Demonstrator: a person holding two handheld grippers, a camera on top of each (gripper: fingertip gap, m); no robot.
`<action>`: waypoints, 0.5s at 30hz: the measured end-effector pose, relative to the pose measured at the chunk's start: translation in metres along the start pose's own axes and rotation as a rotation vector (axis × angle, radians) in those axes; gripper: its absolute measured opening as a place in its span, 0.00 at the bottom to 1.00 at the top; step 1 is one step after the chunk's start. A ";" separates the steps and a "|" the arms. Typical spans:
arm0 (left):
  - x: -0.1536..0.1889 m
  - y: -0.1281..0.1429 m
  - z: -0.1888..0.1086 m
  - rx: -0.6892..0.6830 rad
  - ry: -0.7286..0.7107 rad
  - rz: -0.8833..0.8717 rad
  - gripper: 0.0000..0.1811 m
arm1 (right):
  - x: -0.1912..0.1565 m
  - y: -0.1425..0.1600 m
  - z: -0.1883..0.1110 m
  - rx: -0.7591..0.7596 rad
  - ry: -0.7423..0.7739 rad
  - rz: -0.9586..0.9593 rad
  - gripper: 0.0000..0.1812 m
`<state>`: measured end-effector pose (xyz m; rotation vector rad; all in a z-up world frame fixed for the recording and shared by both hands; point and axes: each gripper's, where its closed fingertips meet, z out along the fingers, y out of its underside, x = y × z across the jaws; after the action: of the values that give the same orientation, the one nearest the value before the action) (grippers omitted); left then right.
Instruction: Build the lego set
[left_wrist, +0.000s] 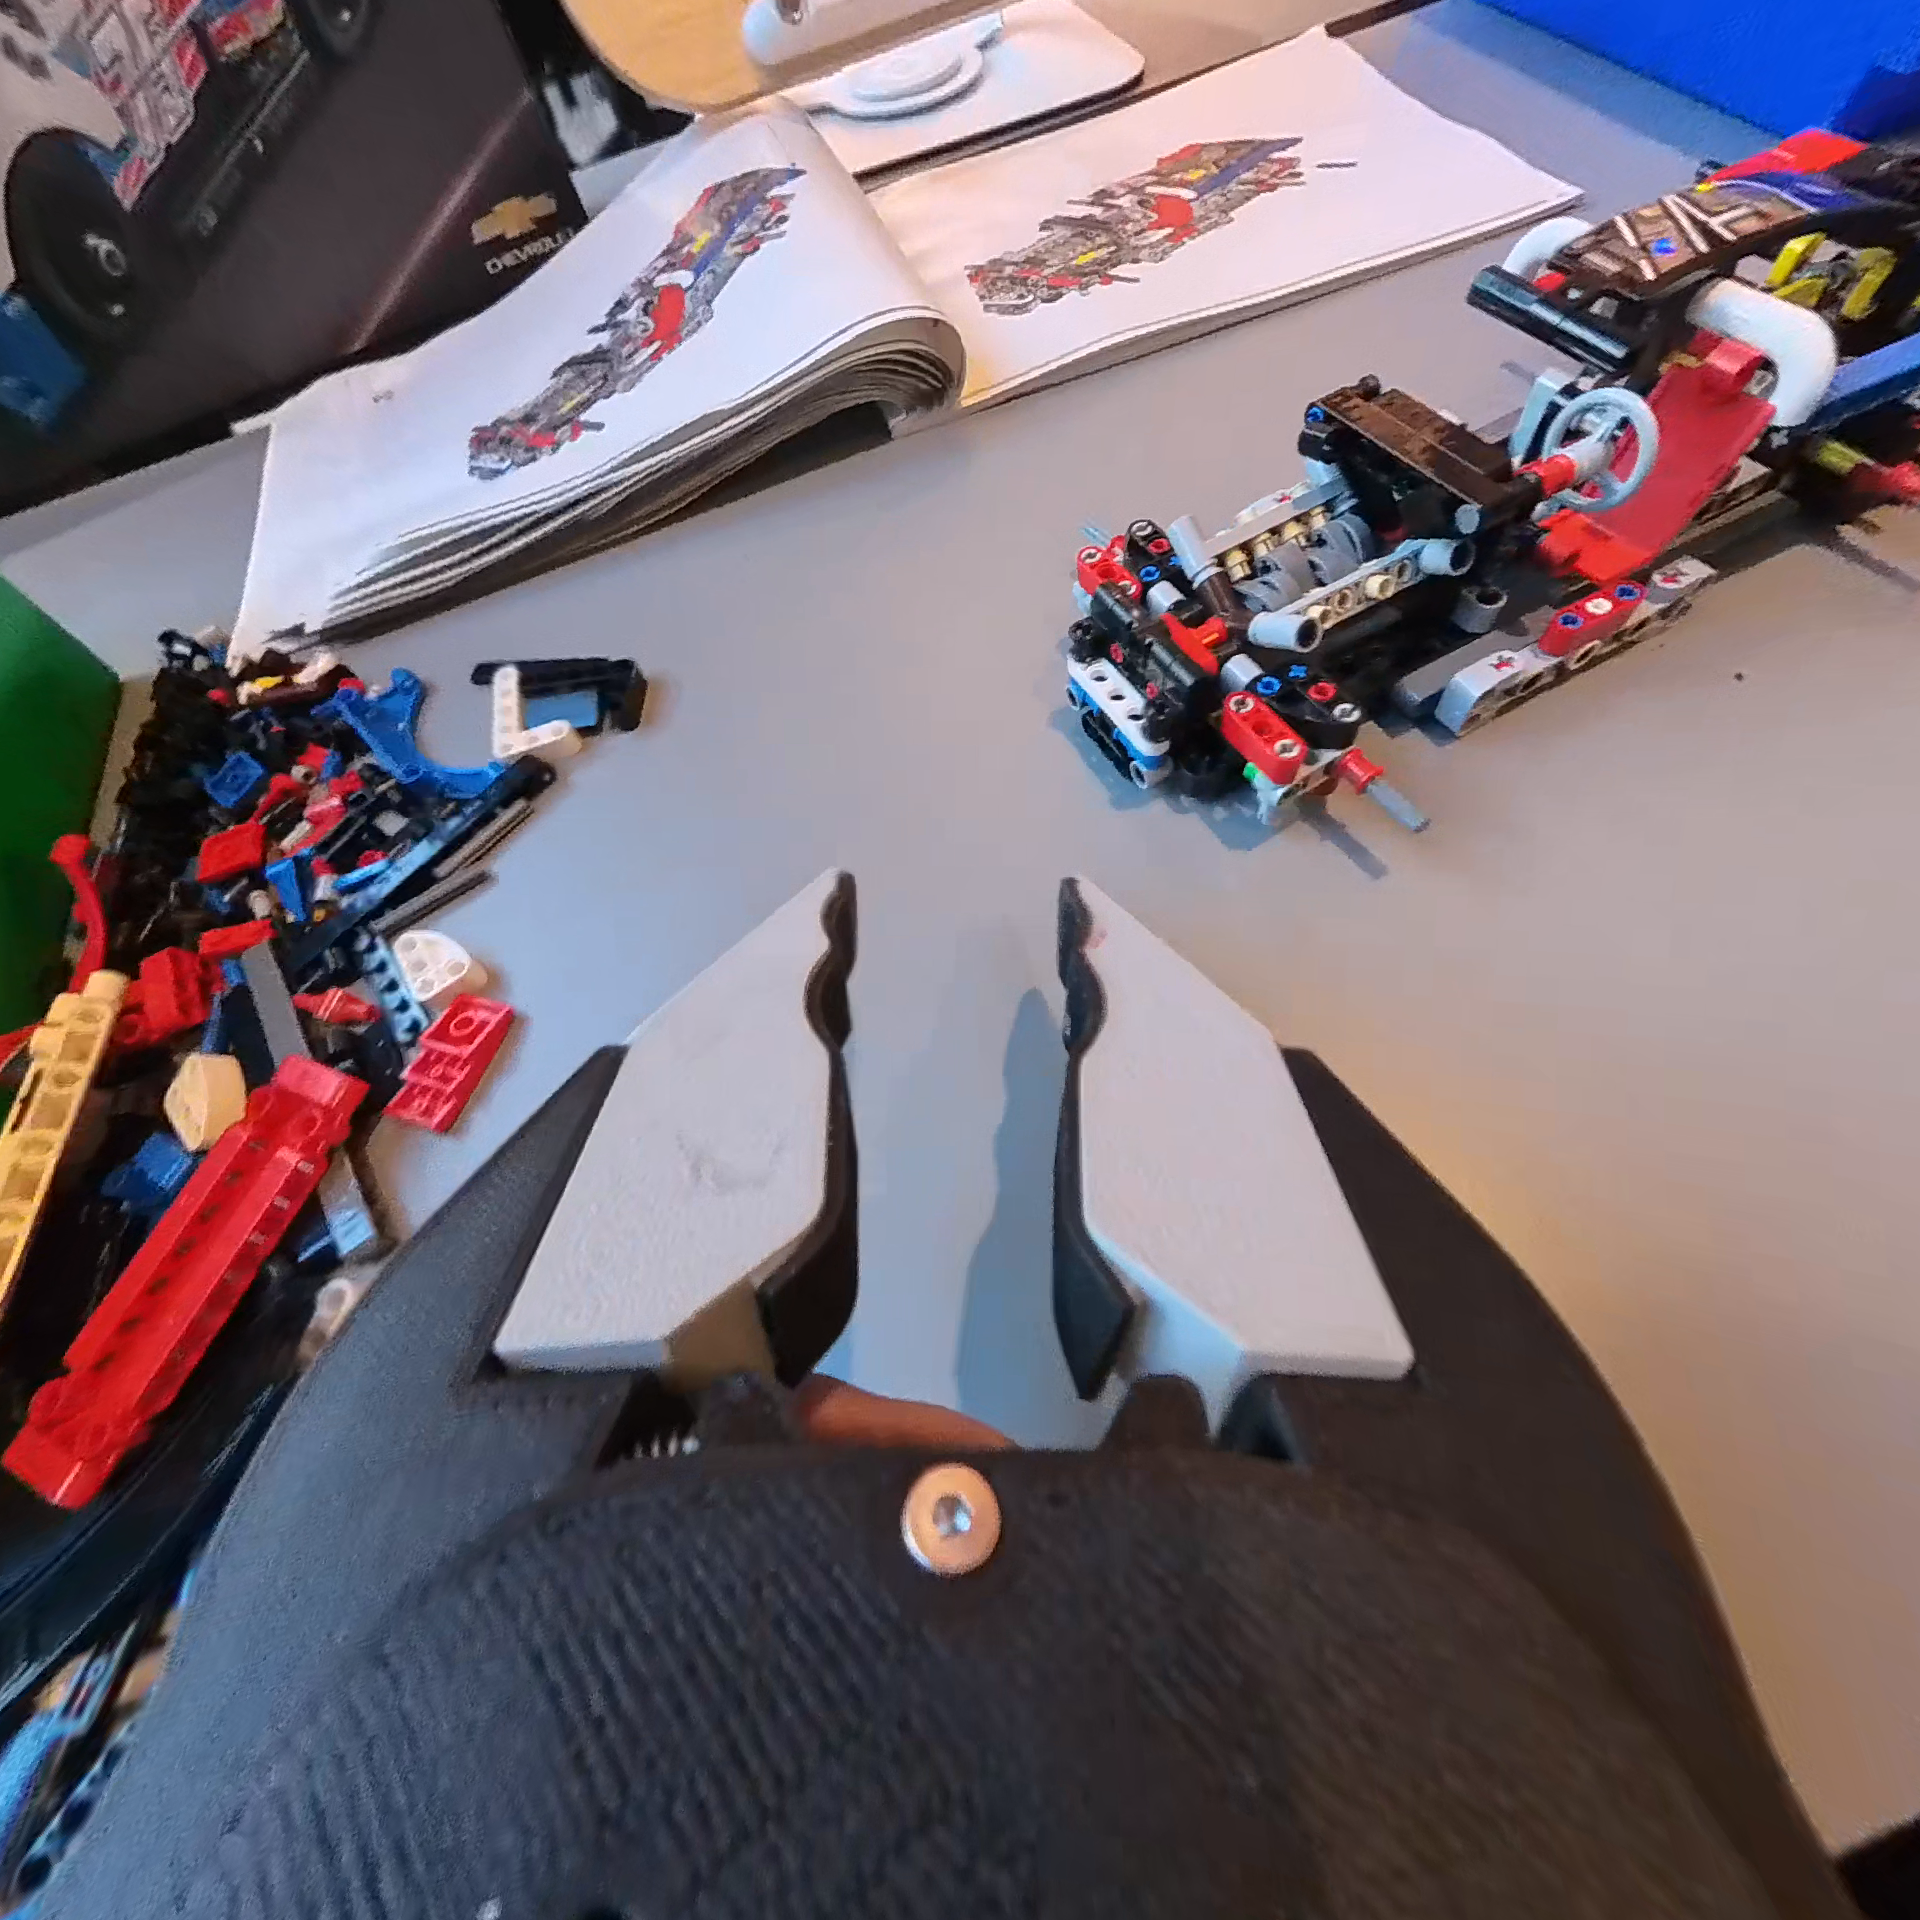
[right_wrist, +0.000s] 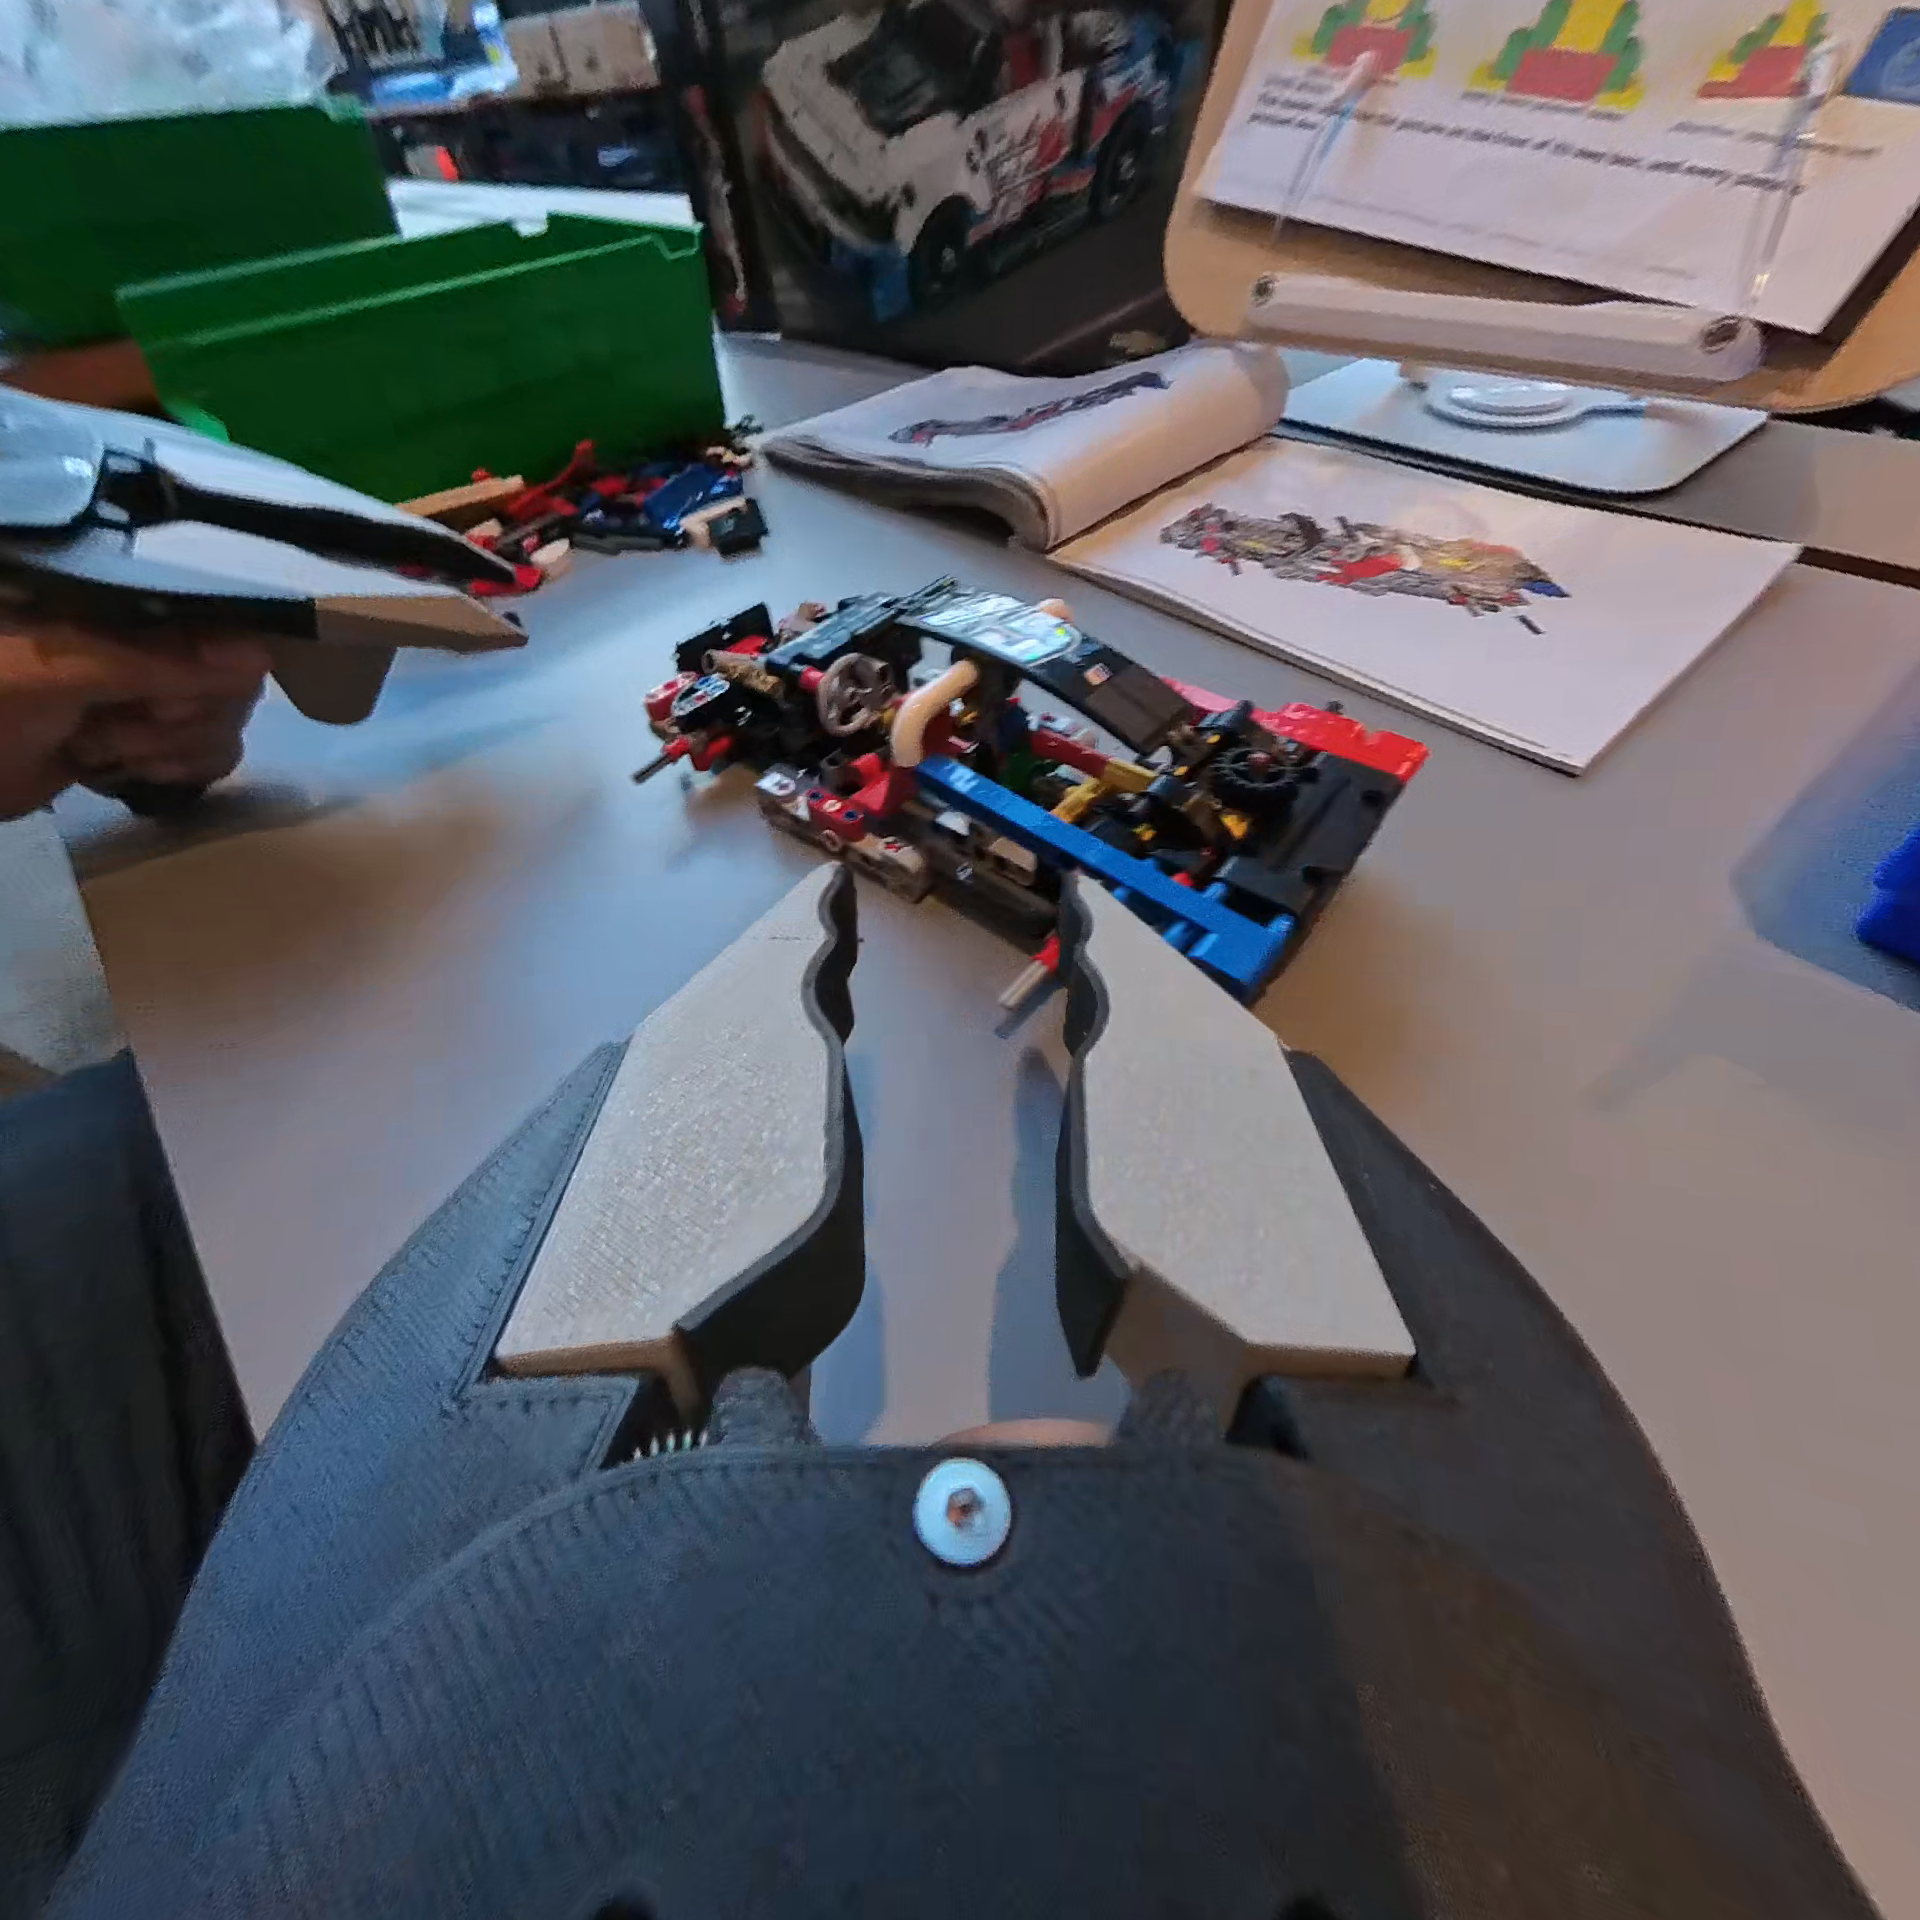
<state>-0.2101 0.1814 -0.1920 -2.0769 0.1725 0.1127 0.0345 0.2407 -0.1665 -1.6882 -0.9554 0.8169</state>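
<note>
Both your grippers are spread and empty: the left gripper (left_wrist: 956, 899) hangs over bare table (left_wrist: 1558, 1247) at the centre of its view, and the right gripper (right_wrist: 956, 894) sits with its tips just short of the car (right_wrist: 997, 758), which fills the middle of the right view. In the left view the car (left_wrist: 1455, 582) lies at the upper right, and the pile (left_wrist: 260, 935) of loose parts runs down the left edge, near your left fingers. The manual (left_wrist: 831, 312) lies open at the top centre. The step in hand looks like fetching the next part, so check the open page first, then swing the left gripper to the pile and take one piece lying clear at its edge, not a buried one. Keep the right gripper low beside the blue beam (right_wrist: 1101, 862), ready to steady the car while you press the part on.
</note>
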 end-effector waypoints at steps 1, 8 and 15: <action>-0.004 0.001 -0.003 -0.008 0.002 -0.022 0.23 | -0.004 0.002 0.001 -0.014 -0.006 -0.011 0.21; -0.015 0.014 -0.020 -0.055 0.079 -0.119 0.31 | -0.009 -0.002 0.007 -0.047 -0.051 0.005 0.25; 0.005 0.018 -0.038 -0.016 0.143 -0.064 0.28 | 0.009 -0.077 0.053 -0.130 -0.132 -0.103 0.22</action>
<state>-0.2076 0.1390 -0.1894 -2.1052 0.1920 -0.0734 -0.0232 0.2865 -0.1084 -1.6958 -1.1982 0.8201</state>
